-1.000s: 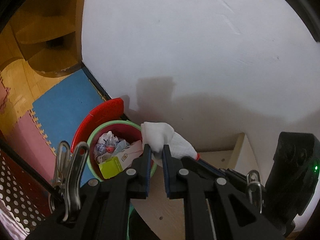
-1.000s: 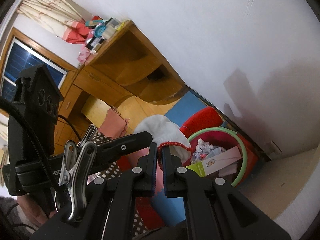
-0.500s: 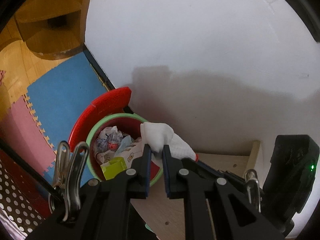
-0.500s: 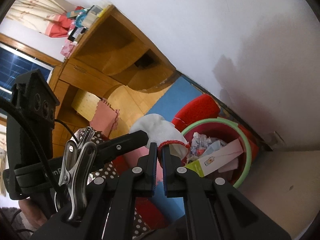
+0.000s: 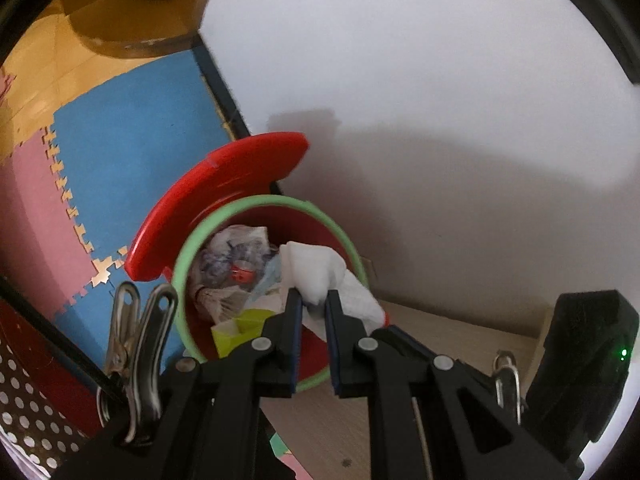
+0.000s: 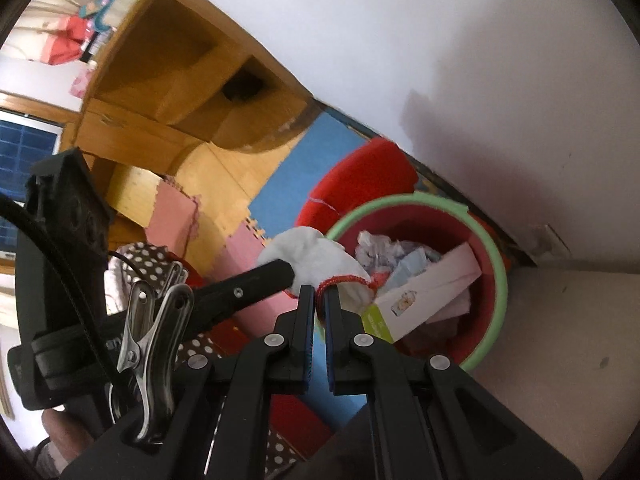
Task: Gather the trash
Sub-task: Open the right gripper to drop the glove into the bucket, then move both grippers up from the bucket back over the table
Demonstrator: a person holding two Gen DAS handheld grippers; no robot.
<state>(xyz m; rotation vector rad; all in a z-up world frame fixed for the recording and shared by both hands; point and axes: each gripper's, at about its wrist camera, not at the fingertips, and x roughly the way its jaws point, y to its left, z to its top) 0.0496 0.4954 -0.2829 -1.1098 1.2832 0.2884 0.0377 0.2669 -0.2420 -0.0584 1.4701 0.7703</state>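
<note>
The glove, white with a red cuff, hangs stretched between the two grippers just above the bin. The left gripper has its jaws nearly together, pinching a fold at the finger end. The right gripper is clamped tight on the red cuff edge. In the left view the glove sits over the near right part of the bin's green rim; in the right view it hangs at the rim's left edge, part of it outside the opening.

The bin is red inside with a green rim and stands on the floor against the white wall. Its red lid is tipped up behind it. It already holds crumpled paper, a yellow-green carton and a long pinkish box leaning on the contents.

Around the bin lie blue and pink foam mats, with a wooden cabinet farther along the wall. A pale wooden surface runs beside the bin on the right.

The step in hand looks like the drop: the glove is carried to the bin and about ready to go in. Next, both grippers should bring it fully over the opening, clear of the rim, then open together. If one lets go first, the glove could swing and drape over the rim or fall onto the mat. The leaning box leaves less room on that side, so the middle of the bin seems the safer target.
</note>
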